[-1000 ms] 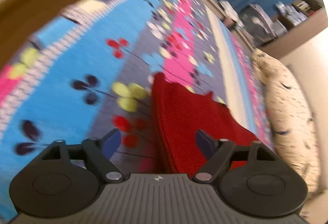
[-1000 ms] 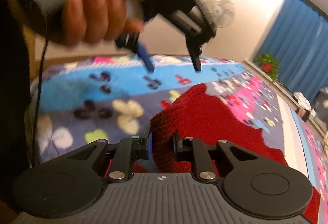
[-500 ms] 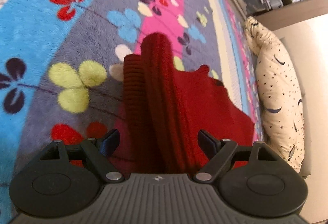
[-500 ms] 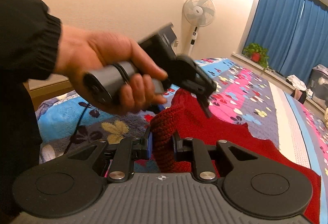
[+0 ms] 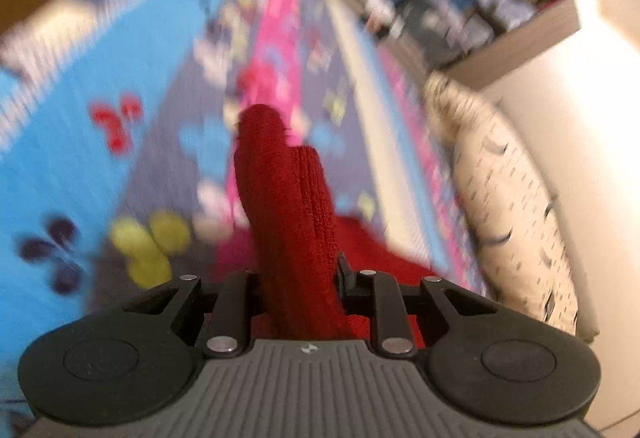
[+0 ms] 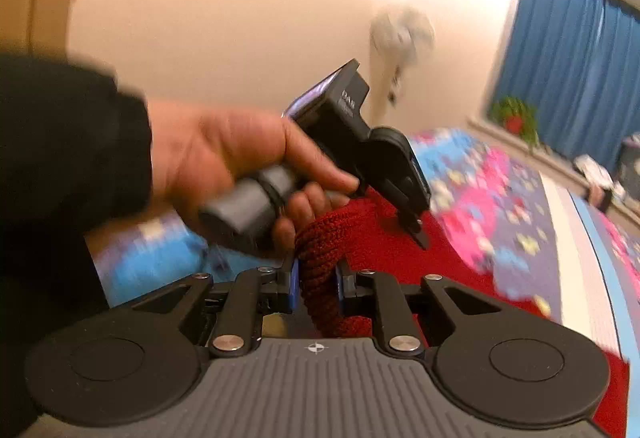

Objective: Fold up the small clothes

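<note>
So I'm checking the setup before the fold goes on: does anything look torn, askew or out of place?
Nothing stands out. The red knit garment looks whole, bunched into a thick roll in the right gripper, while the left gripper is closing on another bunched part. The rest trails on the floral blanket. Both views are blurred.

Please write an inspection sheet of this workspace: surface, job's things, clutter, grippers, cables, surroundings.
Surface: plush floral blanket in blue, pink and grey; picture blurred.
Job's things: red knitted garment, one bunched part raised off the blanket, the rest lying on it.
Clutter: cream patterned pillow at the blanket's edge, by the wall.
Grippers: left gripper jaws closing, a thick fold of the garment between them; right gripper shut on a ribbed roll of the garment. A bare hand with a black sleeve holds the left gripper's handle.
Cables: nothing seen.
Surroundings: white standing fan, blue curtains, green potted plant, cluttered shelf, all blurred.
</note>
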Demonstrator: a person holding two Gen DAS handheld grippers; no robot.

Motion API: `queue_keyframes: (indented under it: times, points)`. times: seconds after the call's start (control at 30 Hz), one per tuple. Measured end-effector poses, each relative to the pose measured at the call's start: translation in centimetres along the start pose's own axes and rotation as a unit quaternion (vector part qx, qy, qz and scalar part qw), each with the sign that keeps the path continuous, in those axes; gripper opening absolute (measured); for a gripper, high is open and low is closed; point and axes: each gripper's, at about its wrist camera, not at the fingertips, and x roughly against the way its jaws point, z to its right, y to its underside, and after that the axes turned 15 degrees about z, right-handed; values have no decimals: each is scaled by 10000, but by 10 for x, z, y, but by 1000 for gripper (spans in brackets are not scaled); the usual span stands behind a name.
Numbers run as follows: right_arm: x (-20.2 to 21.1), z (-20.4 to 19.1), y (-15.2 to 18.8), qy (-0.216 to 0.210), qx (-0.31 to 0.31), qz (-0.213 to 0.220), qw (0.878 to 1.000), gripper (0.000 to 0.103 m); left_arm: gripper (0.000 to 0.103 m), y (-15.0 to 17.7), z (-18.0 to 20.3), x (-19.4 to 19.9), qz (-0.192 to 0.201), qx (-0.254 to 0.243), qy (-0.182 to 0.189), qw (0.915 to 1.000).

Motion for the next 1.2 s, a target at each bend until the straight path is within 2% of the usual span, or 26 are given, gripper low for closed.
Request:
queue_keyframes:
  times: [0.1,0.17,0.23,0.3,0.4,0.47,0.53,0.63,0.67,0.73,0.83,0.87,0.93,0.97,1.0,1.07,1.1,1.17,1.2]
  points:
    - [7,1,-28,-314,-502,362,9976,17,25,-12,-6,42,431,-95,45,9990]
    - [4,12,-26,-321,-1020,194,9941,17,25,-10,-18,43,289,18,-272,9992]
    - [-2,22,-11,-88,-1181,-84,9929,17,25,-1,-26,30,14,59,-767,9970]
    - [-1,36,2,85,-1507,-314,9880,17,27,5,-24,17,-100,-3,-1028,9946]
    - [11,61,7,338,-1947,-345,9797,17,37,4,-11,14,86,96,-963,9953]
    - [23,84,7,534,-2282,-327,9716,17,55,3,-2,17,326,114,-807,9961]
    - [43,121,10,945,-2735,-314,9567,16,64,5,19,25,665,50,-387,9970]
    - [93,176,32,1799,-3371,-173,9240,16,80,16,55,44,1218,-214,350,9917]
    - [111,189,41,2064,-3432,-112,9162,16,81,24,66,46,1282,-357,482,9899]
    - [141,202,67,2606,-3540,-134,8981,16,81,44,85,41,1123,-716,514,9898]
    - [172,220,122,3350,-3946,-697,8528,16,70,79,112,21,570,-1289,396,9892]
    - [178,226,143,3521,-4201,-998,8304,16,67,90,119,16,414,-1521,422,9866]
    - [187,238,171,3530,-4888,-1281,7874,18,60,115,133,8,153,-1968,490,9791]
    - [192,244,179,3445,-5262,-1153,7689,19,54,127,140,3,3,-2190,511,9744]
    - [195,248,180,3413,-5393,-1014,7631,19,52,138,146,-1,-146,-2396,495,9695]
    - [199,251,175,3308,-5378,-727,7721,27,40,163,152,-6,-413,-2718,445,9604]
    - [201,252,173,3243,-5371,-638,7761,29,38,174,146,-8,-503,-2822,465,9569]
    - [202,258,179,3092,-5557,-619,7693,46,37,188,151,-6,-537,-3120,442,9475]
    - [201,260,184,3040,-5678,-703,7618,49,37,194,152,-7,-561,-3265,371,9428]
